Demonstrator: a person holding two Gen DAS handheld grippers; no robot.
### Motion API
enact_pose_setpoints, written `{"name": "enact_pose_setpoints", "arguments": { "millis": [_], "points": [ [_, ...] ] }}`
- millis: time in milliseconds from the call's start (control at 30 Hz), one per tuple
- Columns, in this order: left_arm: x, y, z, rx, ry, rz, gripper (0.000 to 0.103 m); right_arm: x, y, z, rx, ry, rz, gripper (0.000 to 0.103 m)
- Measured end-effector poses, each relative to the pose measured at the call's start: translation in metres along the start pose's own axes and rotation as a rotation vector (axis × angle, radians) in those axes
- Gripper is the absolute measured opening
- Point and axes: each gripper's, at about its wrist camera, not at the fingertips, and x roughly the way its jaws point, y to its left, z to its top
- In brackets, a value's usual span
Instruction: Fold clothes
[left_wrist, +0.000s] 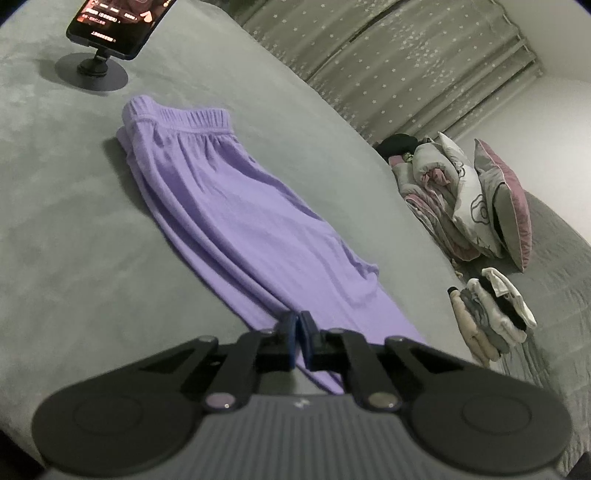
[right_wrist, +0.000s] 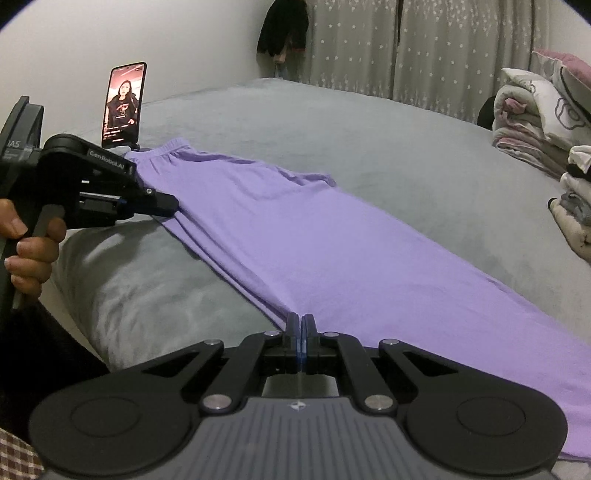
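Purple trousers (left_wrist: 229, 206) lie flat and lengthwise on the grey bed (left_wrist: 55, 221), with the elastic waistband at the far end. My left gripper (left_wrist: 297, 319) is shut, its tips pinching the fabric near the hem end. In the right wrist view the trousers (right_wrist: 314, 236) run from upper left to lower right. My right gripper (right_wrist: 302, 319) is shut on their left edge. The left gripper (right_wrist: 173, 206), held by a hand (right_wrist: 33, 251), pinches the same edge farther toward the waistband.
A phone on a round stand (left_wrist: 114, 26) (right_wrist: 123, 105) sits beyond the waistband. Rolled bedding and pillows (left_wrist: 461, 192) (right_wrist: 535, 110) lie at the right, with a stack of folded clothes (left_wrist: 487, 314) (right_wrist: 576, 206) nearer. Star-patterned curtains (left_wrist: 406, 66) hang behind the bed.
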Motion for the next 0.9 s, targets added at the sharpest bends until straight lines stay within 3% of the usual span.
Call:
{"name": "enact_pose_setpoints", "arguments": {
  "millis": [200,400,633,733,900],
  "points": [
    [-0.016,-0.002,-0.002,0.026,-0.050,0.031,0.003,-0.005,-0.005,0.003,0.027,-0.012,0.022,0.003],
    [-0.023,0.006,-0.003,0.046,-0.008,0.086,0.003,-0.003,-0.003,0.001,0.004,0.006,0.029,0.003],
    [-0.028,0.002,-0.003,0.090,0.006,0.083,0.004,0.001,0.001,0.000,-0.031,0.019,0.016,0.004],
    [-0.033,0.006,0.002,0.062,-0.048,0.114,0.004,-0.001,-0.005,0.000,-0.003,0.015,0.024,0.004],
    [-0.037,0.018,0.013,-0.010,-0.145,0.170,0.019,-0.002,-0.012,-0.001,0.052,0.013,0.039,0.004]
  ]
}}
